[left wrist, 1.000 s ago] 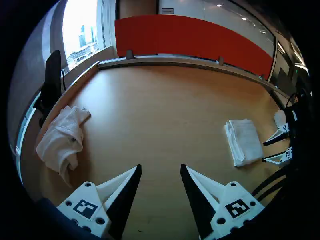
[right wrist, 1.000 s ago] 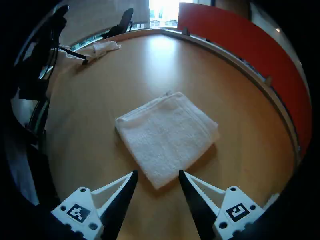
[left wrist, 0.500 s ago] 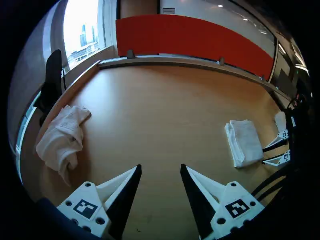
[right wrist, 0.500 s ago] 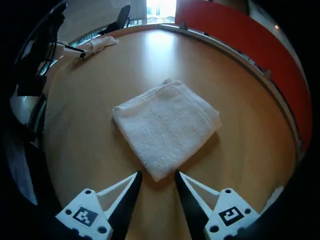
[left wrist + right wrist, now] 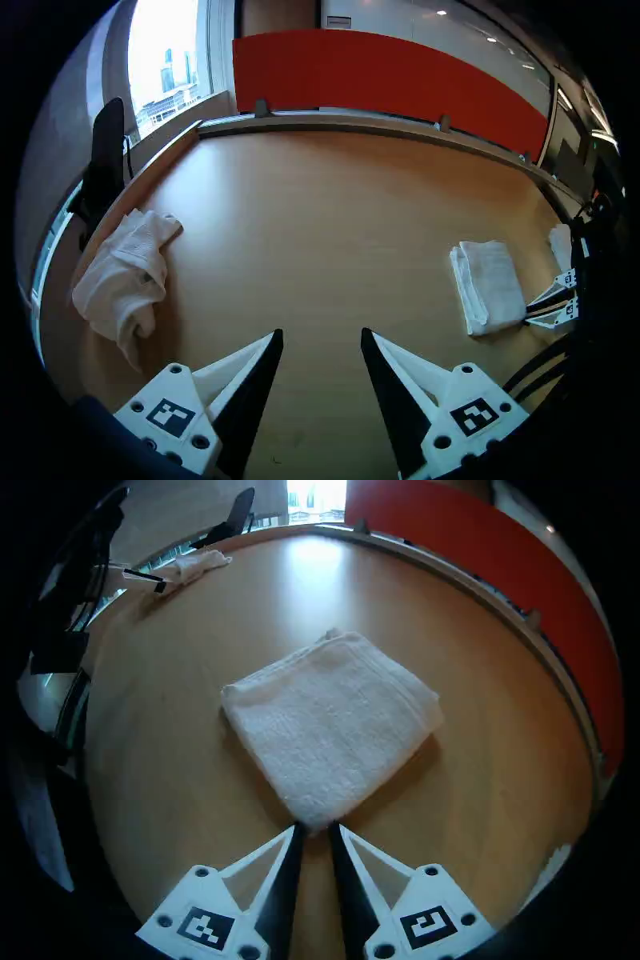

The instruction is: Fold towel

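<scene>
A folded white towel [image 5: 332, 720] lies flat on the wooden table [image 5: 496, 744]. My right gripper [image 5: 315, 830] has its fingers drawn in on the towel's near corner, which sits pinched between the tips. From the left gripper view the same folded towel [image 5: 488, 284] is at the right, and the right gripper [image 5: 552, 306] touches its near end. My left gripper [image 5: 320, 336] hovers open over bare wood with nothing between its fingers. A crumpled white towel [image 5: 124, 280] rests near the table's left edge, also in the right gripper view as a crumpled towel [image 5: 192, 564] far off.
A red partition [image 5: 384, 72] runs along the table's far edge. A dark chair [image 5: 104, 160] stands beyond the left edge by the window. Another white cloth [image 5: 560, 240] lies past the folded towel. Bare wood [image 5: 320, 208] spans the table's middle.
The right gripper's fingers have closed from wide apart onto the folded towel's near corner, moving slightly forward. The left gripper has stayed still and open.
</scene>
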A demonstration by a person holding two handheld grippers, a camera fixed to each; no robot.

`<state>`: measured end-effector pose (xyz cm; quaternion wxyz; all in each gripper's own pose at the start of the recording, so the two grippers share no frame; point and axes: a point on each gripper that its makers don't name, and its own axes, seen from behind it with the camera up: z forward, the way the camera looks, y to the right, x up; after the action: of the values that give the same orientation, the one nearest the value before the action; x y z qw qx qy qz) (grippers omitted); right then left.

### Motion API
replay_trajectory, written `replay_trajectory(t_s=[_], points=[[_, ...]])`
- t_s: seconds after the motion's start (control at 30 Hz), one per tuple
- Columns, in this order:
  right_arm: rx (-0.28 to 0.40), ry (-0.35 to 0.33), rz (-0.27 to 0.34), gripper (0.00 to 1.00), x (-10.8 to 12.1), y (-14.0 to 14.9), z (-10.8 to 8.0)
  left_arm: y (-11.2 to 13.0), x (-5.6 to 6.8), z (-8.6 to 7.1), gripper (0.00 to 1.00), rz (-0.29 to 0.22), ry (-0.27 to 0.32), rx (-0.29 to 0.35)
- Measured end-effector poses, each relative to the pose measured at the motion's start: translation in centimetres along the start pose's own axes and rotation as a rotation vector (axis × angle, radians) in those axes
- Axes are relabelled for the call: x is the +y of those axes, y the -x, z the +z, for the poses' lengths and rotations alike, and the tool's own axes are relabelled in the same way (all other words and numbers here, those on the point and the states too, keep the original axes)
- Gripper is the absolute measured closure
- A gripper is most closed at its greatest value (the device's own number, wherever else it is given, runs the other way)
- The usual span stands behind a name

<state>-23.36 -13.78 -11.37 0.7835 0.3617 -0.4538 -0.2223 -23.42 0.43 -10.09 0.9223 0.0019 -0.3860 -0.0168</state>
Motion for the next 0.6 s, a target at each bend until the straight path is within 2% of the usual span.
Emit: replay_trajectory(t_s=[0.23,0.6], points=[[0.002,0.0,0.012,0.94,0.01,0.2,-0.28,0.02,0.11,0.0,0.29,0.001,0.002,-0.001],[0.023,0.018,0.005,0.95,0.41,-0.74,-0.93,0.34,0.27,0.02,0.29,0.003,0.009,-0.004]])
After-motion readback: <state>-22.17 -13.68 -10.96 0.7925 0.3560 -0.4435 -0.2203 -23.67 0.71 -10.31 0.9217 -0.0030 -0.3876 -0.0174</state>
